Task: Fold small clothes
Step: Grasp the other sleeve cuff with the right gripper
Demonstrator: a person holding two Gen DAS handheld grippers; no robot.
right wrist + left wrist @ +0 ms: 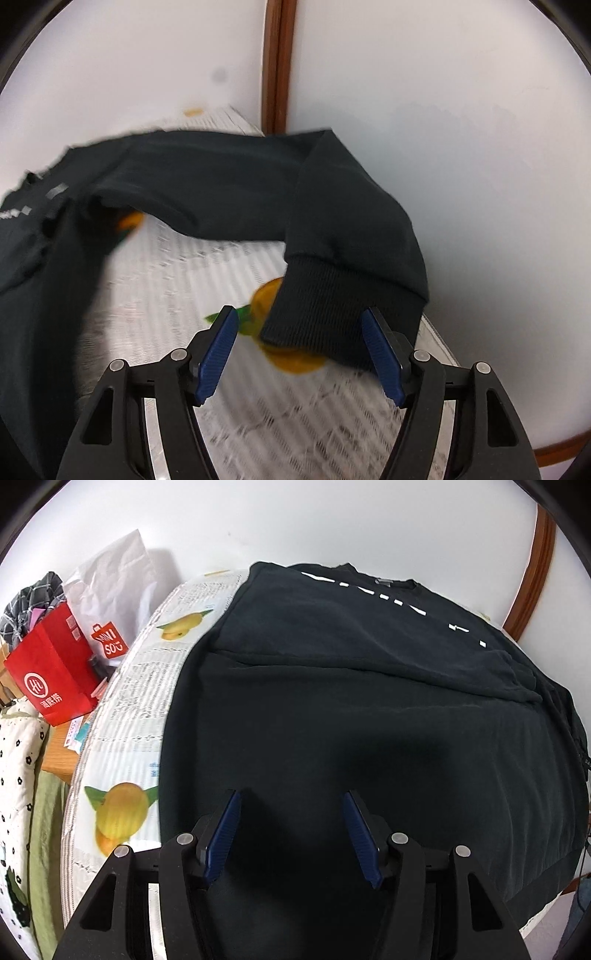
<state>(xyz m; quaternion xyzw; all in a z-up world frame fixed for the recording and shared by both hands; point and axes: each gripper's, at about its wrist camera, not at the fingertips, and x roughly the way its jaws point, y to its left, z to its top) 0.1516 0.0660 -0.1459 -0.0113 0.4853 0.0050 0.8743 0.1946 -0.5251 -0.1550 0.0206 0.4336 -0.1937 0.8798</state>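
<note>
A black sweatshirt point(362, 686) with white lettering lies spread over a white fruit-printed cover point(133, 716). One sleeve is folded across its body in the left wrist view. My left gripper point(291, 801) hovers over the lower body of the garment, jaws apart, nothing between the blue pads point(225, 834). In the right wrist view the other sleeve point(332, 206) bends down along the wall, its ribbed cuff point(325, 317) lying on the cover. My right gripper point(301, 319) stands open just in front of the cuff; the cuff's end lies between the fingertips, not pinched.
A red paper bag point(51, 675) and a white shopping bag point(110, 590) stand left of the cover, with checked cloth behind. A floral quilt point(14, 775) hangs at far left. White walls and a brown wooden trim point(279, 62) border the surface at the back and right.
</note>
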